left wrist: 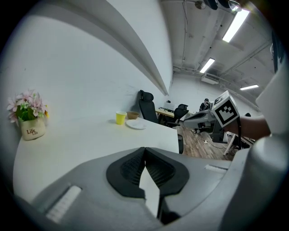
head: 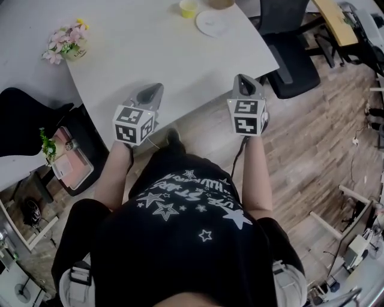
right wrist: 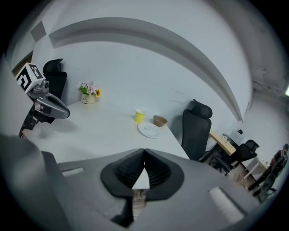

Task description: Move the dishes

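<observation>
A white plate lies at the far end of the white table, with a yellow cup just left of it and a brown bowl behind it at the frame's top edge. The same plate, yellow cup and brown bowl show in the right gripper view. The left gripper view shows the plate, cup and bowl far off. My left gripper and right gripper hover at the table's near edge, both shut and holding nothing.
A pot of pink flowers stands at the table's left side. A black office chair sits beyond the table's right corner on the wood floor. Another black chair and a bin are at the left.
</observation>
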`<act>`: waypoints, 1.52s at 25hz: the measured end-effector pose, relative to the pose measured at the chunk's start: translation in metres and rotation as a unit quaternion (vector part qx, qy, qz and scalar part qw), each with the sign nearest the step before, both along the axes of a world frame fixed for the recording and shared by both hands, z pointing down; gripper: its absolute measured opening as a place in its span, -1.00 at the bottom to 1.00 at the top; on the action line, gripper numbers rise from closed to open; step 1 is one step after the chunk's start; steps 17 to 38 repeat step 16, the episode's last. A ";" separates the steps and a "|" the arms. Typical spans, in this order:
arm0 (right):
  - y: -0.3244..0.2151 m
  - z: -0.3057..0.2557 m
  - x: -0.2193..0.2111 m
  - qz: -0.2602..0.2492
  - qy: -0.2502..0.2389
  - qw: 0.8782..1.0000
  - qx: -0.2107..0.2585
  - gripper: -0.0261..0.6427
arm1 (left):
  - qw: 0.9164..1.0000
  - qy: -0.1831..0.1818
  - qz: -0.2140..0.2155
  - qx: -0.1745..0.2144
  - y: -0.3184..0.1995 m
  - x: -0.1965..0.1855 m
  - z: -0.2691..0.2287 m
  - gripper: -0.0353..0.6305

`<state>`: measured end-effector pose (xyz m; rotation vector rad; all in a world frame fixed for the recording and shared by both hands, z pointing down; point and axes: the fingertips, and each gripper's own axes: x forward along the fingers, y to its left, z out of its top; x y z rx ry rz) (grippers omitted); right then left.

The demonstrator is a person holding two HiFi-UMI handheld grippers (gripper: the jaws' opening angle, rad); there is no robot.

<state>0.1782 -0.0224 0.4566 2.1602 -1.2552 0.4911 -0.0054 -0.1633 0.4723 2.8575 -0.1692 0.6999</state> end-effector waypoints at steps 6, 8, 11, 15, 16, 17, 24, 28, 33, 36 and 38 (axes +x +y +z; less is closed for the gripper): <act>0.043 -0.006 -0.024 -0.009 -0.001 1.000 0.018 -0.91 | 1.000 -0.001 0.004 0.012 0.051 -0.005 -0.007 -0.86; 0.060 -0.006 -0.031 -0.009 -0.006 1.000 0.023 -0.91 | 1.000 0.000 0.003 0.017 0.068 -0.007 -0.011 -0.86; 0.086 -0.006 -0.040 -0.007 -0.011 1.000 0.028 -0.91 | 1.000 -0.002 0.003 0.023 0.094 -0.015 -0.016 -0.86; 0.123 -0.009 -0.051 -0.006 -0.013 0.999 0.034 -0.91 | 1.000 -0.009 0.001 0.021 0.132 -0.029 -0.016 -0.86; 0.132 -0.010 -0.054 -0.005 -0.013 0.999 0.035 -0.91 | 1.000 -0.010 0.001 0.020 0.142 -0.033 -0.016 -0.86; 0.132 -0.010 -0.054 -0.005 -0.013 0.999 0.035 -0.91 | 1.000 -0.010 0.001 0.020 0.142 -0.033 -0.016 -0.86; 0.132 -0.010 -0.054 -0.005 -0.013 0.999 0.035 -0.91 | 1.000 -0.010 0.001 0.020 0.142 -0.033 -0.016 -0.86; 0.132 -0.010 -0.054 -0.005 -0.013 0.999 0.035 -0.91 | 1.000 -0.010 0.001 0.020 0.142 -0.033 -0.016 -0.86; 0.132 -0.010 -0.054 -0.005 -0.013 0.999 0.035 -0.91 | 1.000 -0.010 0.001 0.020 0.142 -0.033 -0.016 -0.86; 0.132 -0.010 -0.054 -0.005 -0.013 0.999 0.035 -0.91 | 1.000 -0.010 0.001 0.020 0.142 -0.033 -0.016 -0.86; 0.132 -0.010 -0.054 -0.005 -0.013 0.999 0.035 -0.91 | 1.000 -0.010 0.001 0.020 0.142 -0.033 -0.016 -0.86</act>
